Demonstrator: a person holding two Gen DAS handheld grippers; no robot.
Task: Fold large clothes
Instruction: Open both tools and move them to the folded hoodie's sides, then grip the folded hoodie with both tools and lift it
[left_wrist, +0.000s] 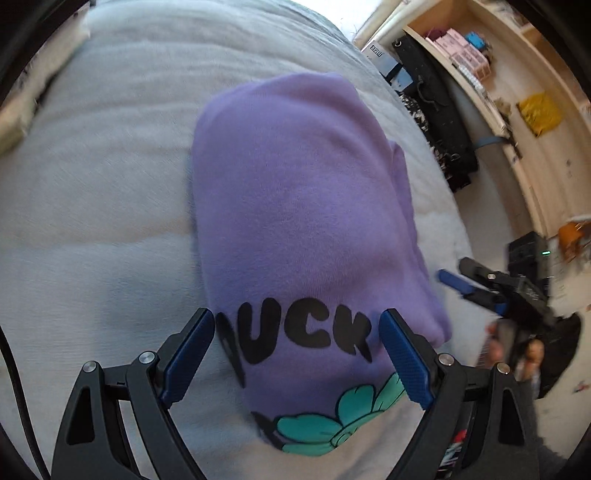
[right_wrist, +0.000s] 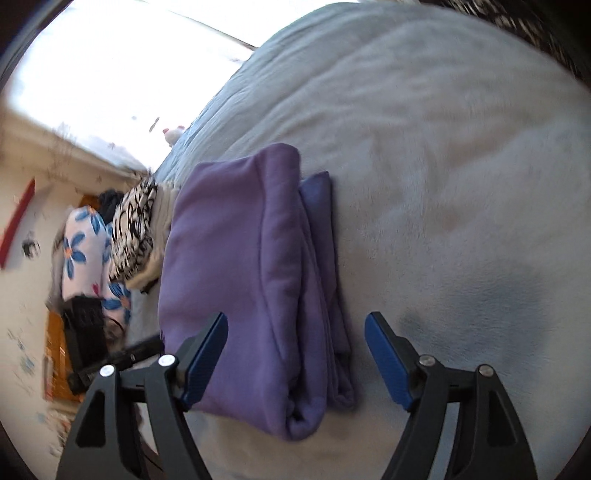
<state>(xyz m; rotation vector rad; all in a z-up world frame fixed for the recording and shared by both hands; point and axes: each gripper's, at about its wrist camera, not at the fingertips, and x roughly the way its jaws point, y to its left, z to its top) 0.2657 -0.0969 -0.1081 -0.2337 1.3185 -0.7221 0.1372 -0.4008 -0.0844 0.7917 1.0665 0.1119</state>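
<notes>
The bed (left_wrist: 92, 166) carries the folded sweatshirt (left_wrist: 295, 206), its long axis running straight ahead from both grippers. The left gripper (left_wrist: 297, 354) and right gripper (right_wrist: 295, 360) hover over its near end, fingers spread wide, holding nothing.

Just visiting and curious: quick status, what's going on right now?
Left gripper open, right gripper open, both empty. Purple sweatshirt lies folded on the pale blanket. Nothing in the way.

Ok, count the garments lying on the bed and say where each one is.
1: the folded purple sweatshirt lies in a bundle on the pale blue fleece blanket. Patterned fabrics beyond the bed edge may be more clothing.
</notes>
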